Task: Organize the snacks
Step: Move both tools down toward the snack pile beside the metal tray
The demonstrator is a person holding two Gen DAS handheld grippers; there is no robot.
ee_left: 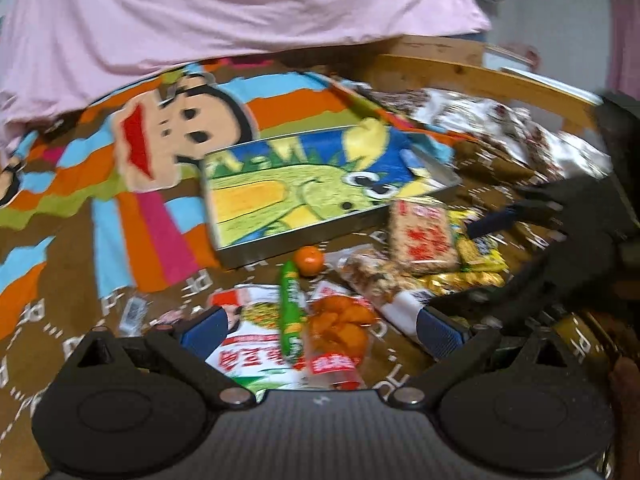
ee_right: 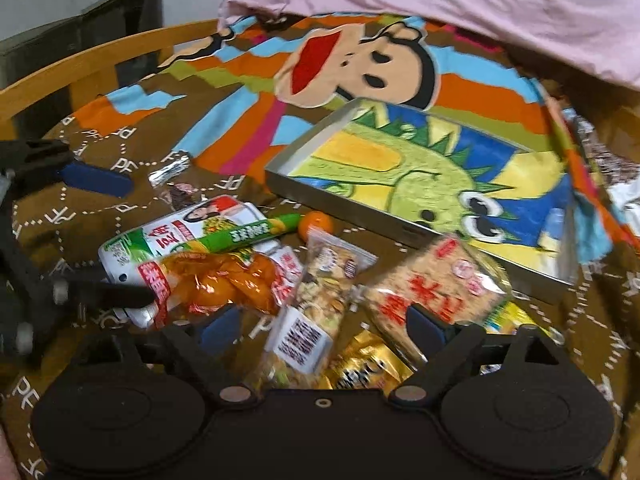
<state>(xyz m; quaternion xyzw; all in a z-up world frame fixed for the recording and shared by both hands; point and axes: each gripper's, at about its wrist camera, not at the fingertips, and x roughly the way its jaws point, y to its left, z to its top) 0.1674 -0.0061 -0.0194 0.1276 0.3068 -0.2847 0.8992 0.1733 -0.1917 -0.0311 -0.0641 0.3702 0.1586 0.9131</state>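
Note:
Snacks lie in a heap on the cartoon bedspread in front of a metal tray [ee_left: 280, 246] [ee_right: 280, 160] lined with a dinosaur cloth. My left gripper [ee_left: 320, 332] [ee_right: 128, 240] stands open over a green sausage stick [ee_left: 290, 312] [ee_right: 248, 234], an orange packet [ee_left: 340, 328] [ee_right: 216, 280] and a white-green bag [ee_left: 248, 344] [ee_right: 160, 236]. My right gripper [ee_right: 322, 328] [ee_left: 476, 260] is open around a nut bar [ee_right: 320, 292] [ee_left: 372, 276], with its right finger beside a red-lettered rice cracker pack [ee_right: 432, 292] [ee_left: 424, 240]. A mandarin [ee_left: 308, 261] [ee_right: 316, 224] rests by the tray.
A gold packet [ee_right: 368, 368] and a yellow packet [ee_right: 508, 316] lie under the right gripper. A small silver wrapper [ee_right: 170, 172] sits to the left. Brown-white bags [ee_left: 480, 120] pile behind the tray. A pink blanket [ee_left: 240, 12] and a wooden bed rail [ee_right: 80, 64] bound the spread.

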